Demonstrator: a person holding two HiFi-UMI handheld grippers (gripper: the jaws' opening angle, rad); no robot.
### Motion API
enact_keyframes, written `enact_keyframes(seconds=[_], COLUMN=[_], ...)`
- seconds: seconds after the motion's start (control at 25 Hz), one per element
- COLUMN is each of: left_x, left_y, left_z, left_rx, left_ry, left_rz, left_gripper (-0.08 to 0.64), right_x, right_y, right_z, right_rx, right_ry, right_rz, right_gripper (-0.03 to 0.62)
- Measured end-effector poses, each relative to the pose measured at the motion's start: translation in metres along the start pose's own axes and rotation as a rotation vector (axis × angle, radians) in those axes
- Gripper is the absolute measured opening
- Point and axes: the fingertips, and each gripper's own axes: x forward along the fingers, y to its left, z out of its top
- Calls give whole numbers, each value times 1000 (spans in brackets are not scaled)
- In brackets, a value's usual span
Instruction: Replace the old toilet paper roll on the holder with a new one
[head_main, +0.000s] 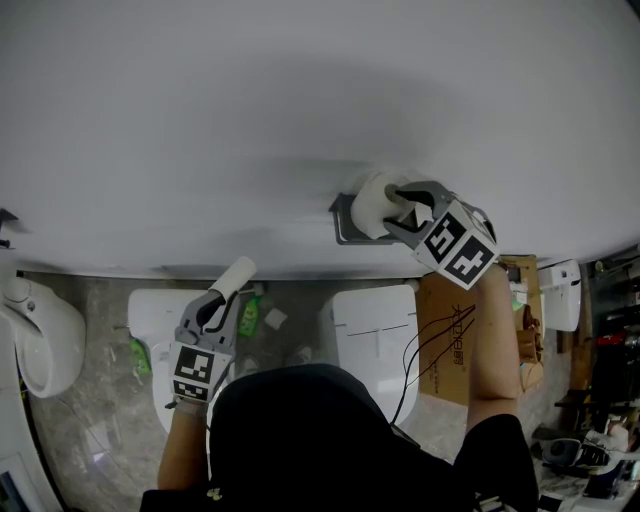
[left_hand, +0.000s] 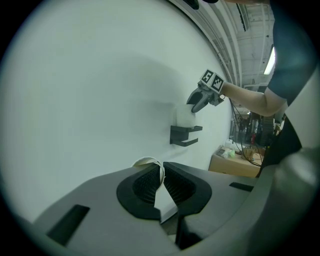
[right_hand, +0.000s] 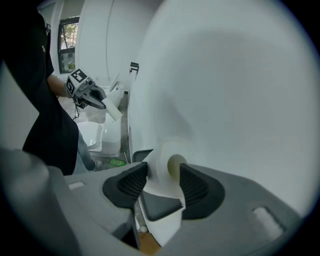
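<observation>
The right hand-held gripper is up at the white wall, and its jaws stand spread wide, released, with the new roll between them. In the right gripper view the ribbed pads sit on either side of the roll, the left pad right at its paper side and the right pad next to the end with the pale core. A loose sheet hangs down between the jaws. The roll sits at the dark holder fixed to the wall. In the left gripper view it shows just above the holder's two short prongs. The left hand-held gripper is held lower and well apart from the holder, with its jaws almost together. They are clenched on the thin wall of the old roll, a slim, nearly bare tube that sticks up and out past the fingertips. Below are two white toilets and a cardboard box.
</observation>
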Motion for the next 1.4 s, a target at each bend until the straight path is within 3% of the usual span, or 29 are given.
enact_keyframes(seconds=[0.24, 0.52, 1.0, 1.4], left_x=[2, 4, 21, 32], left_y=[-2, -6, -32, -65], left_z=[0, 5, 20, 35], left_rx=[5, 24, 62, 76], left_ry=[6, 3, -6, -40], left_rz=[-13, -57, -155, -257], left_gripper=[29, 30, 29, 29], right_x=[-14, -51, -85, -76], right_y=[-5, -1, 60, 115], right_z=[4, 28, 7, -32], right_rx=[24, 145, 392, 640], right_ry=[-56, -299, -570, -640], right_rz=[-62, -173, -271, -324], right_gripper=[207, 203, 2, -2])
